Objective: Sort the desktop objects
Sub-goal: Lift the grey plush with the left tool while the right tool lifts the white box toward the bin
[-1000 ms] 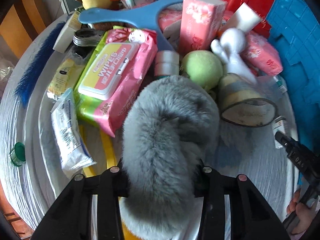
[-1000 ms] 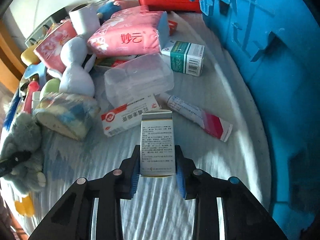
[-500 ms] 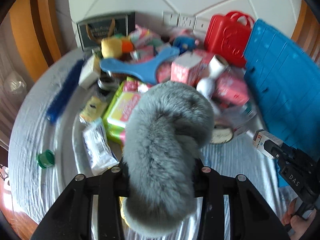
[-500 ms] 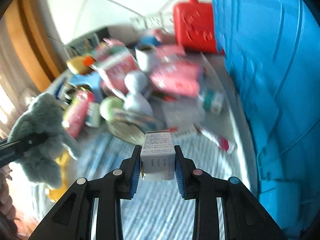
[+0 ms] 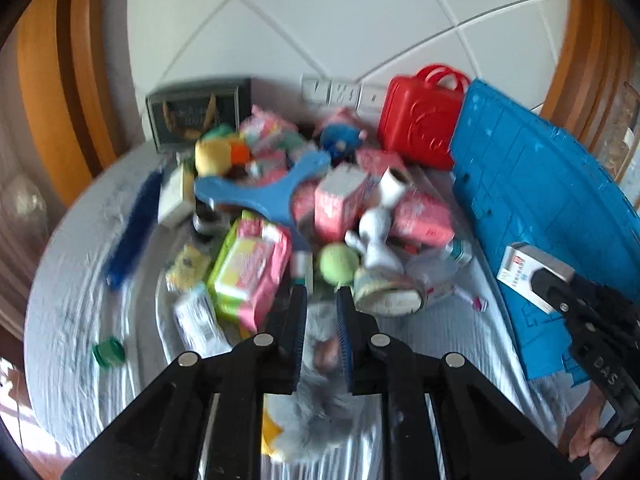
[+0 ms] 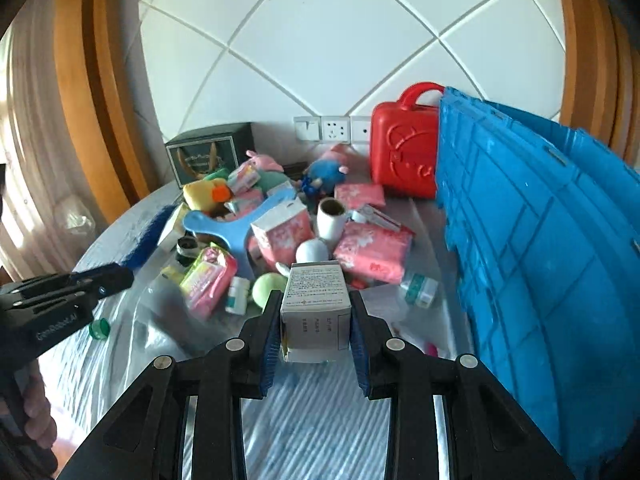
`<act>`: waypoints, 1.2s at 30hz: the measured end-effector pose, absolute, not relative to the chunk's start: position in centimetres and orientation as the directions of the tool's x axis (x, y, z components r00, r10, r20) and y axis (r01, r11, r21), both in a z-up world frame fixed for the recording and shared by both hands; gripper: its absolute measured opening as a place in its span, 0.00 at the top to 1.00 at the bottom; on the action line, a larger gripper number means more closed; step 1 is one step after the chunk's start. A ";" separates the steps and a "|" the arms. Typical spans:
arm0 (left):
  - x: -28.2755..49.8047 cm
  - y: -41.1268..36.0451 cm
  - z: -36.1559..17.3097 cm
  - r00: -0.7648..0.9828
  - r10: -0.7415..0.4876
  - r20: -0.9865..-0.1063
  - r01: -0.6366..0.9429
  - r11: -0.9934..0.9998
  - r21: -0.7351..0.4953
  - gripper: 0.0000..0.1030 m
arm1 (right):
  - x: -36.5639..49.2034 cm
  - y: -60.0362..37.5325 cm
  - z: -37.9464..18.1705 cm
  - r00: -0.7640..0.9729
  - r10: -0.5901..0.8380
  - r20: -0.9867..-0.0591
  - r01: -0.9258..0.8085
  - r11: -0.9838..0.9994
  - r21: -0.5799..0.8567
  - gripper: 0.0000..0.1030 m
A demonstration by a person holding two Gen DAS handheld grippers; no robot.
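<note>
Left wrist view: your left gripper (image 5: 322, 308) is hanging over the near part of the table (image 5: 72, 280), jaws nearly pressed together with only a narrow gap and nothing pinched between them. The grey plush (image 5: 316, 416) is lying blurred on the cloth just below and nearer than the jaws, not held. At far right the right gripper (image 5: 532, 276) is carrying the white box (image 5: 520, 268) in front of the blue crate (image 5: 560, 208).

Right wrist view: your right gripper (image 6: 316, 320) is pinching the white box (image 6: 316, 304) by its two sides, raised above the clutter pile; the blue crate (image 6: 540, 260) is standing just right.

Risks: the box is sticking out far past the pads, so a fast swing toward the crate could twist it loose. The crate wall is close, so you could be clipping its rim. The plush could be getting snagged if you are dropping the left jaws again.
</note>
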State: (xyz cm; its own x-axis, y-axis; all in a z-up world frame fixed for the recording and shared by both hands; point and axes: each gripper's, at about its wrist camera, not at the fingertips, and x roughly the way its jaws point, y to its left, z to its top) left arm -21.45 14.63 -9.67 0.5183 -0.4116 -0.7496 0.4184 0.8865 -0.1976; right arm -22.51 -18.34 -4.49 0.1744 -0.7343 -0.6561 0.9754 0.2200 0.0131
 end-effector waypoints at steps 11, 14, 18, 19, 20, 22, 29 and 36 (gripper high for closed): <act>-19.7 10.6 -20.6 0.280 -0.293 -0.914 0.462 0.876 -0.139 0.37 | -22.9 -19.9 -13.4 0.164 -0.585 -0.794 0.981 0.179 0.071 0.70; -19.5 9.2 -24.0 0.211 -0.204 -0.956 0.470 0.879 -0.084 0.37 | -23.0 -20.6 -15.0 0.161 -0.561 -0.812 0.983 0.160 0.084 0.70; -19.3 8.3 -28.1 0.104 -0.177 -0.979 0.467 0.877 -0.110 0.37 | -23.2 -21.9 -17.4 0.162 -0.518 -0.840 0.984 0.150 0.097 0.70; -19.3 8.1 -28.8 0.097 -0.178 -0.979 0.466 0.877 -0.114 0.40 | -23.2 -22.1 -17.8 0.161 -0.511 -0.844 0.984 0.146 0.099 0.70; -19.4 8.0 -29.1 0.102 -0.181 -0.978 0.468 0.876 -0.114 0.53 | -23.2 -22.4 -18.3 0.161 -0.499 -0.852 0.984 0.144 0.102 0.70; -19.6 7.8 -29.1 0.105 -0.189 -0.976 0.476 0.872 -0.117 0.60 | -23.2 -22.9 -19.0 0.160 -0.485 -0.860 0.985 0.137 0.105 0.70; -20.3 8.4 -23.3 0.278 -0.255 -0.926 0.473 0.875 -0.099 0.65 | -22.6 -23.3 -17.9 0.146 -0.507 -0.849 0.987 0.134 0.090 0.70; -22.2 10.3 -13.4 0.516 -0.345 -0.784 0.480 0.875 -0.068 0.65 | -21.7 -22.3 -12.0 0.139 -0.623 -0.770 0.989 0.130 0.073 0.70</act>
